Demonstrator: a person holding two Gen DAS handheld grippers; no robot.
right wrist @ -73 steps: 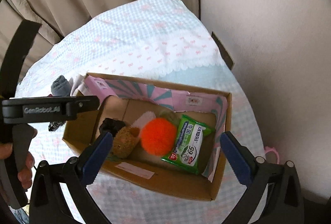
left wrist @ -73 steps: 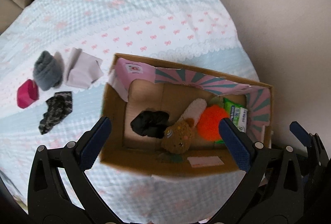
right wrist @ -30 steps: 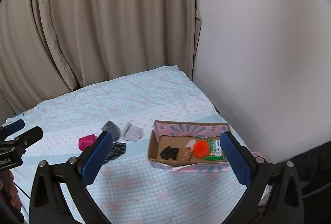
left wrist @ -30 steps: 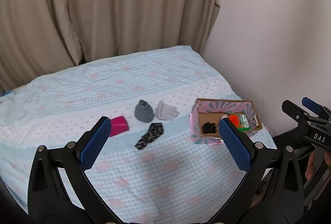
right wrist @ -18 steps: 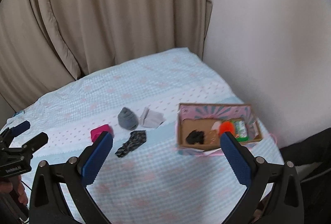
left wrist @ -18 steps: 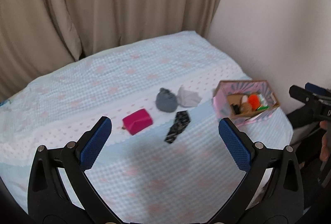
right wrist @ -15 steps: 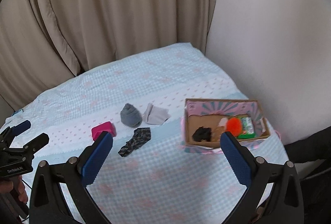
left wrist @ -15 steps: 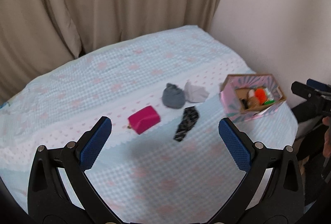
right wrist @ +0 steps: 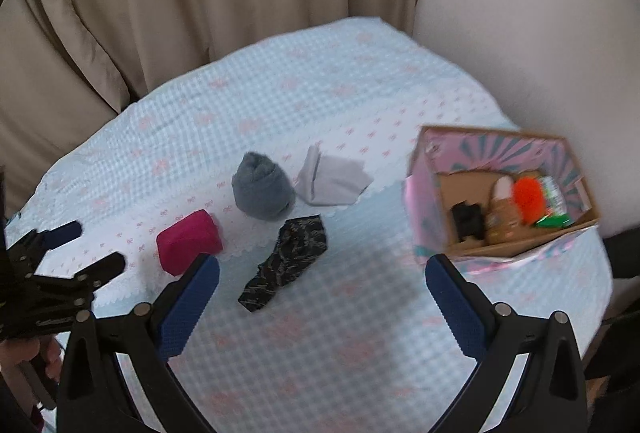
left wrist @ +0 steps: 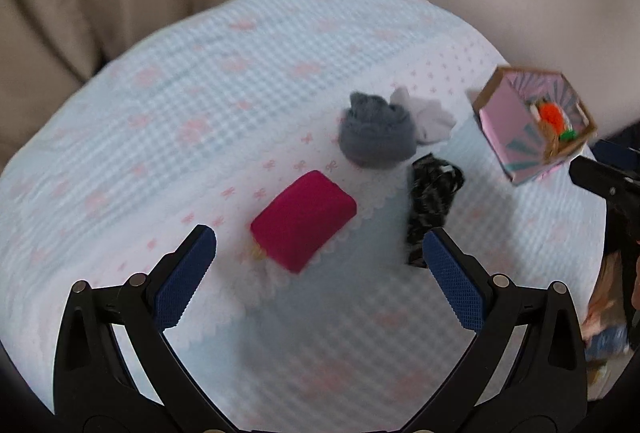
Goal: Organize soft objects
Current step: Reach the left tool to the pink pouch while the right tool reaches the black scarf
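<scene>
I've got the left claw (left wrist: 318, 265) spread wide, nothing in it, hovering low over the bed (left wrist: 168, 137) w/ the magenta pouch (left wrist: 304, 219) sitting just ahead between its fingers. Right claw (right wrist: 322, 293) is also wide open & empty, higher up, looking across the whole spread. On the bedspread: grey rolled sock (right wrist: 262, 191) touching a folded white cloth (right wrist: 332, 179) on its right; black patterned sock (right wrist: 288, 261) lies just in front of those two, apart from the pouch. Cardboard box (right wrist: 426, 209) sits near the bed's right edge by the wall, holding an orange pom-pom (right wrist: 529, 200), a brown plush (right wrist: 502, 219), a black item (right wrist: 466, 219) & a green packet (right wrist: 554, 201). Left view is blurry.
</scene>
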